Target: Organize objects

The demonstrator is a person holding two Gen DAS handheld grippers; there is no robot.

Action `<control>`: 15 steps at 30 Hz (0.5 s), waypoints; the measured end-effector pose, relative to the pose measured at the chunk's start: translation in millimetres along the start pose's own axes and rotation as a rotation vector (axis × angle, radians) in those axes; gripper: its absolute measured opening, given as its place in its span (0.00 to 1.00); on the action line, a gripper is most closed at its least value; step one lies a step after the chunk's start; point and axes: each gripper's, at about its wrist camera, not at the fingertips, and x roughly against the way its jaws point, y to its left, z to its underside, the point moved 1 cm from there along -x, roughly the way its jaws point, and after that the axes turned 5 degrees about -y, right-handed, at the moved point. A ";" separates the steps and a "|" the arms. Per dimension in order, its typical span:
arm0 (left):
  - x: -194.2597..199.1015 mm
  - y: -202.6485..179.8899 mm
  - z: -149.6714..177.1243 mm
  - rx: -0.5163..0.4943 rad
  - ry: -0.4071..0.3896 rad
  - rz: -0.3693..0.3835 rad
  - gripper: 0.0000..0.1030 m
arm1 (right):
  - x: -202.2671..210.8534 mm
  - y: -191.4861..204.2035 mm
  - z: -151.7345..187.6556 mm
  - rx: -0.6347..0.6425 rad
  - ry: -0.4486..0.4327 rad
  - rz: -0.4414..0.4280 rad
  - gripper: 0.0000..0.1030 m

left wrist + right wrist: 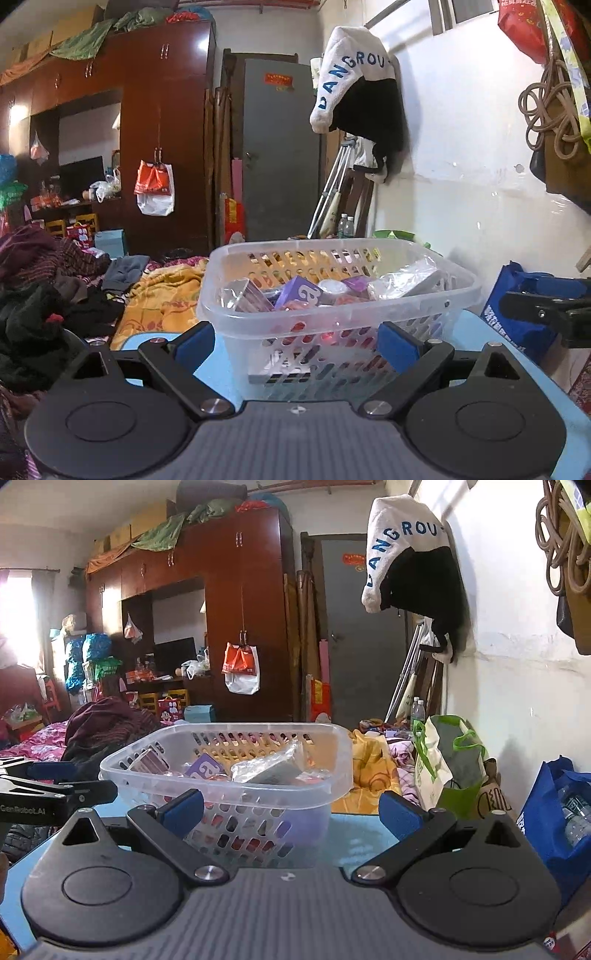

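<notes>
A clear plastic basket (pixel 332 314) with slotted walls stands on a light blue table (pixel 218 354). It holds several small items, among them a purple box (pixel 299 293) and a clear wrapped packet (pixel 402 280). My left gripper (pixel 295 341) is open and empty, its blue pads just in front of the basket's near wall. In the right wrist view the basket (pixel 236 775) sits ahead and to the left, with the purple box (pixel 207 768) inside. My right gripper (pixel 291 810) is open and empty, near the basket's right front corner. Each gripper shows at the edge of the other's view.
A bed with yellow and dark clothes (pixel 155 295) lies behind the table. A blue bag (pixel 554 819) with bottles and a green and white bag (pixel 447 764) stand at the right by the wall. A wardrobe (pixel 240 609) and grey door (pixel 280 147) are far back.
</notes>
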 end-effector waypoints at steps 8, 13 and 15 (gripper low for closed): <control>0.0 -5.3 2.1 -0.013 0.007 -0.005 0.94 | 2.2 1.9 2.2 0.013 -0.001 -0.005 1.00; 0.2 -5.9 1.9 -0.011 0.014 -0.006 0.94 | 1.2 3.6 3.6 0.023 -0.001 0.004 1.00; 0.4 -6.8 0.9 -0.013 0.015 -0.005 0.94 | -0.1 3.1 3.4 0.019 0.001 0.004 1.00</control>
